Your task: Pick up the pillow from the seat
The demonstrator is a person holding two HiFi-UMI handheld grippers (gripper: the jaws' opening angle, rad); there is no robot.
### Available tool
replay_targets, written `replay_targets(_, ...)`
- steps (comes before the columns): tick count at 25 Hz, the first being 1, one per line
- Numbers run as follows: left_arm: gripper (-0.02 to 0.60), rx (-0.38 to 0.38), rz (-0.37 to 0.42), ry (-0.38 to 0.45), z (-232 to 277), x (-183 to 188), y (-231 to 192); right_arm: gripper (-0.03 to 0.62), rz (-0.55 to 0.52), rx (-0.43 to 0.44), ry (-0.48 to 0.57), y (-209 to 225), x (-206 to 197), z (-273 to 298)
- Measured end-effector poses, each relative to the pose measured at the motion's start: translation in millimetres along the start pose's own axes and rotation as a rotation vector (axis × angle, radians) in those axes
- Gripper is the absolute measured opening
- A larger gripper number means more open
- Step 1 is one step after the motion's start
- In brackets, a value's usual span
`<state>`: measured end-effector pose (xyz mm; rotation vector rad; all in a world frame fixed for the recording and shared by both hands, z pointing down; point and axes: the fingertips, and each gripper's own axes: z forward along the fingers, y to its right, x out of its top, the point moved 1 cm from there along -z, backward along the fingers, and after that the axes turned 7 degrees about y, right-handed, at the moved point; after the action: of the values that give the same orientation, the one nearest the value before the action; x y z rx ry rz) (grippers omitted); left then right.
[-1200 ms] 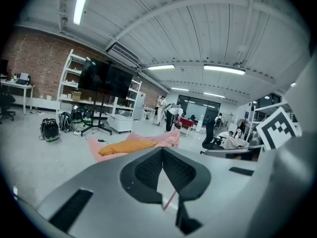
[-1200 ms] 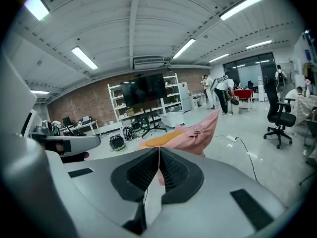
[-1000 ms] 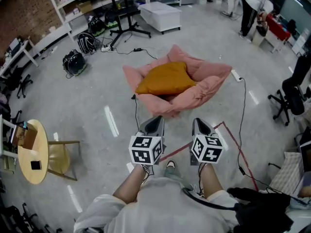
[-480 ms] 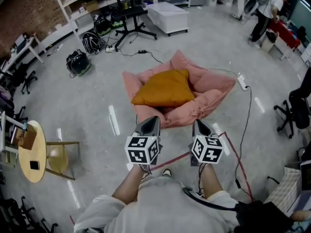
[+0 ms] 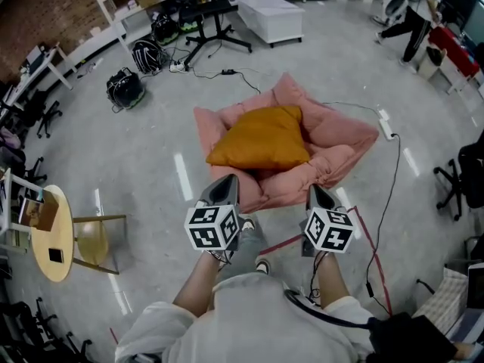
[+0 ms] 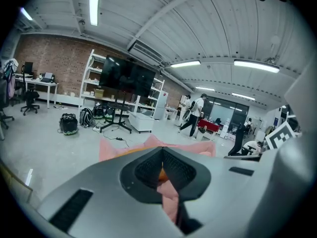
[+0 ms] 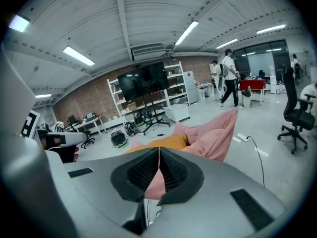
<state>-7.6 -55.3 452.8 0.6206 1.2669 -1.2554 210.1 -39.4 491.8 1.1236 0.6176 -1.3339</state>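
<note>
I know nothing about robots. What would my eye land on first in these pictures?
The mustard-orange pillow stands out most, lying on a floppy pink seat in the middle of the grey floor. Nearest the camera, the left gripper and right gripper point toward it. Each carries a black-and-white marker cube, and both have their jaws shut on nothing.

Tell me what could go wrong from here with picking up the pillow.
1. The left gripper and right gripper are both shut and short of the pillow; unless opened, they would likely shove it into the seat.
2. The pillow lies in the seat's hollow against its folds, so the fingers might pinch seat fabric too.
3. A black cable trails right of the seat: a possible snag when stepping in.
</note>
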Motion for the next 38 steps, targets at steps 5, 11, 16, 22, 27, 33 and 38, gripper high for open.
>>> replay_targets(5, 0.008, -0.011, -0.004, 0.007, 37.5, 13.0, -15.7, 0.031, -0.011, -0.017, 0.001, 5.9, 16.6, 33.0)
replay_targets(11, 0.008, -0.022, -0.015, 0.015, 89.6, 39.9, -42.0, 0.031, -0.052, -0.01, 0.004, -1.9, 53.6, 87.2)
replay_targets(16, 0.008, -0.021, -0.009, 0.006, 131.8, 62.8, -72.8, 0.031, -0.065, -0.021, -0.009, -8.0, 76.8, 134.6)
replay_targets(22, 0.008, -0.017, -0.037, -0.019, 172.8, 70.7, -106.6, 0.031, -0.061, -0.035, -0.044, -5.5, 90.2, 183.3)
replay_targets(27, 0.008, -0.013, -0.073, -0.085, 200.6, 49.0, -112.7, 0.029, -0.033, -0.042, -0.096, 10.8, 81.7, 200.0)
replay_targets(33, 0.008, 0.064, -0.092, -0.114, 219.6, 30.5, -112.5, 0.029, 0.008, -0.003, -0.16, 34.1, 67.4, 228.8)
replay_targets(38, 0.008, 0.061, -0.074, -0.124, 239.0, 39.8, -110.3, 0.029, -0.017, 0.033, -0.18, 46.2, 84.7, 253.2)
